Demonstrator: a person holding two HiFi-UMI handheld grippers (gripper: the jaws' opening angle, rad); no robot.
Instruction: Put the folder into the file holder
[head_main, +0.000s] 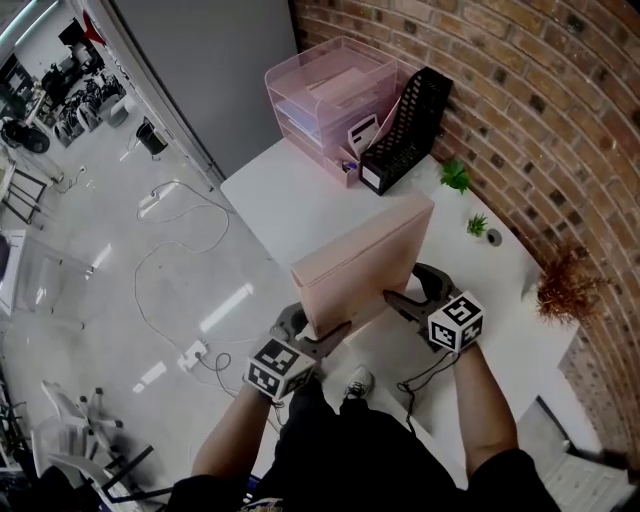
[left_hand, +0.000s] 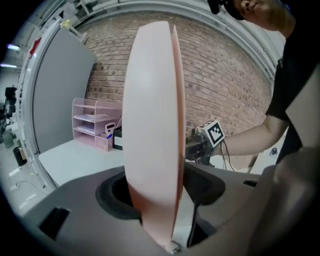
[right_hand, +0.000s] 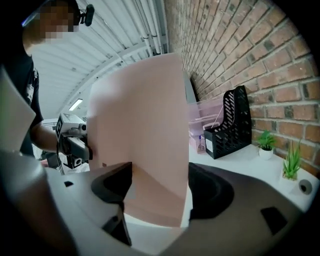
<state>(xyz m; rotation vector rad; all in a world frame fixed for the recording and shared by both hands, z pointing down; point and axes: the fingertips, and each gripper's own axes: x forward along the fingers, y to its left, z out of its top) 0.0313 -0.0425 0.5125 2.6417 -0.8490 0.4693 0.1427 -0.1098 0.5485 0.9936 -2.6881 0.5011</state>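
A pale pink folder (head_main: 360, 265) hangs upright in the air above the white table (head_main: 285, 200), held between both grippers. My left gripper (head_main: 318, 330) grips its lower near corner, with the folder (left_hand: 150, 125) standing edge-on between the jaws. My right gripper (head_main: 405, 295) is shut on the folder's right side, whose flat face (right_hand: 145, 140) fills the gap between the jaws. The black mesh file holder (head_main: 405, 125) stands at the table's far end, by the brick wall, with its open side up. It also shows in the right gripper view as the file holder (right_hand: 230, 125).
A pink drawer tray (head_main: 325, 100) stands right beside the file holder on its left. Two small green plants (head_main: 457, 177) (head_main: 477, 224) and a dried plant (head_main: 565, 285) line the brick wall on the right. Cables lie on the floor (head_main: 170, 230) left of the table.
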